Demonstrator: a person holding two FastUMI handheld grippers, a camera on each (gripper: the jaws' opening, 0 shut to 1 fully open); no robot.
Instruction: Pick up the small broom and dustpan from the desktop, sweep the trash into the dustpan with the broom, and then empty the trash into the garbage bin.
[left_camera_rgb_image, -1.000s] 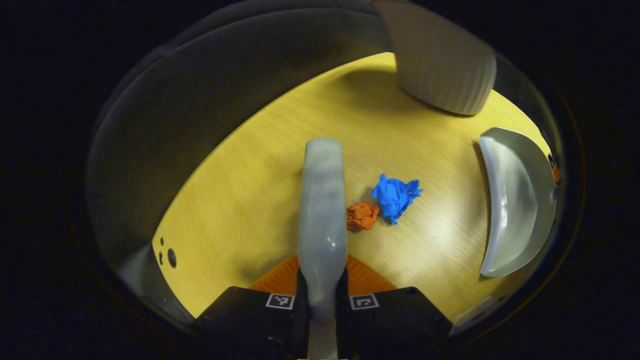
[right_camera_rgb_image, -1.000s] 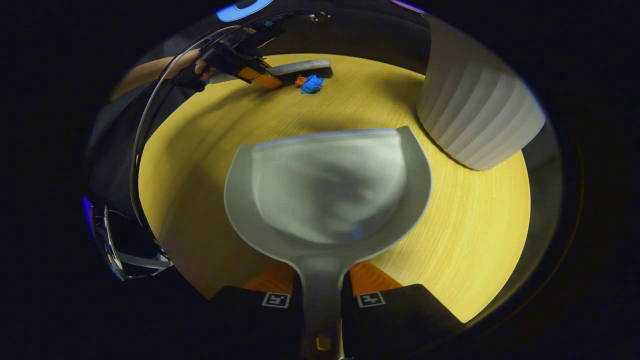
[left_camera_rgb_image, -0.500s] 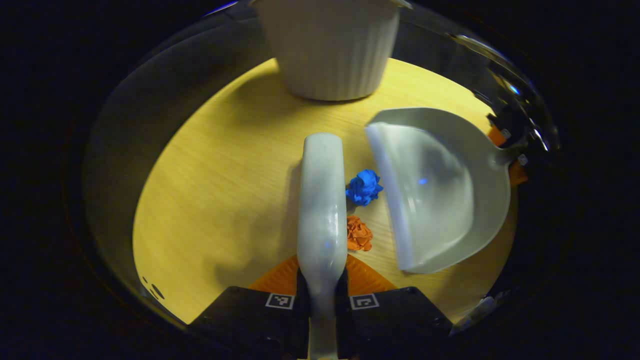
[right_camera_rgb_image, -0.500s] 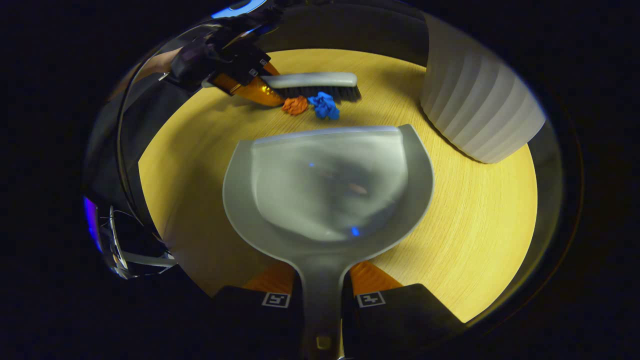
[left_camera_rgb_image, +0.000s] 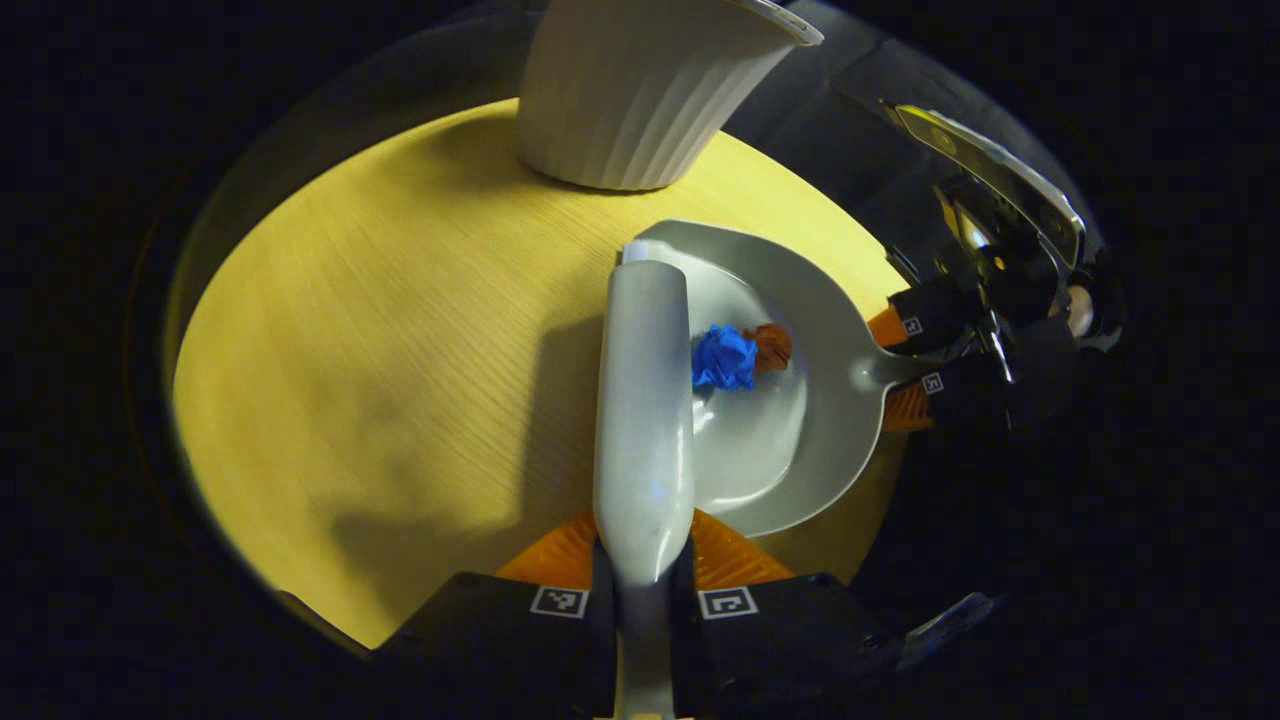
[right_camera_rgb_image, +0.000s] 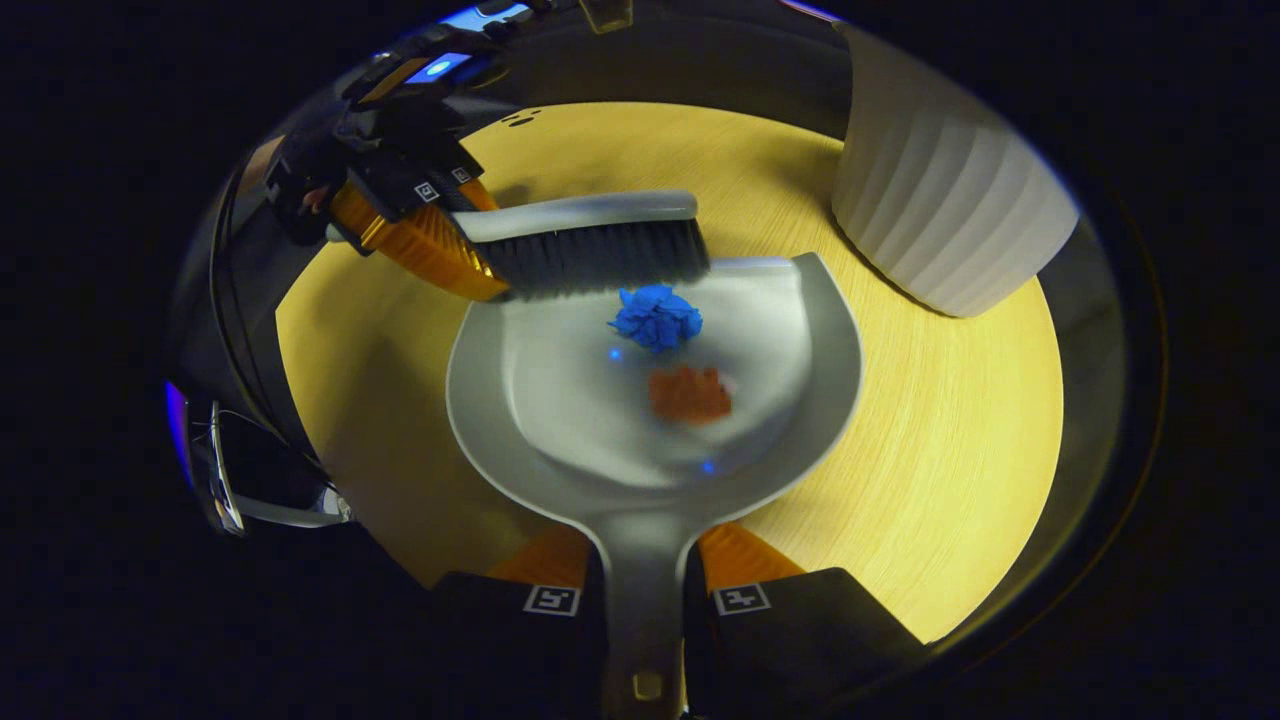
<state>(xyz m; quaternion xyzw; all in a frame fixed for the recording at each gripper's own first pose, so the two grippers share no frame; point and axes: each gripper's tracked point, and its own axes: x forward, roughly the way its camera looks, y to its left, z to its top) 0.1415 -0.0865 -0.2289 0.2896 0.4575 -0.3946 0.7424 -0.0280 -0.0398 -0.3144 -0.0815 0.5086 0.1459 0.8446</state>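
My left gripper (left_camera_rgb_image: 645, 545) is shut on the handle of the small grey broom (left_camera_rgb_image: 645, 400), whose back runs straight ahead. In the right gripper view the broom's dark bristles (right_camera_rgb_image: 600, 260) stand at the front lip of the grey dustpan (right_camera_rgb_image: 560, 400). My right gripper (right_camera_rgb_image: 645, 550) is shut on the dustpan's handle, and the pan lies flat on the table. A crumpled blue paper ball (right_camera_rgb_image: 655, 315) and an orange one (right_camera_rgb_image: 688, 393) lie inside the pan. From the left gripper view, both balls (left_camera_rgb_image: 724, 358) sit just right of the broom, with the right gripper (left_camera_rgb_image: 905, 365) beyond the dustpan (left_camera_rgb_image: 800, 440).
A white ribbed garbage bin (right_camera_rgb_image: 945, 220) stands on the yellow wooden table (right_camera_rgb_image: 950, 450), just beyond the pan's right corner; it is straight ahead in the left gripper view (left_camera_rgb_image: 640, 100). The table's edge curves close behind both grippers, with dark floor beyond.
The broom swept toward the dustpan, pushing both paper balls over the lip and into the pan. The pan moved up to meet them.
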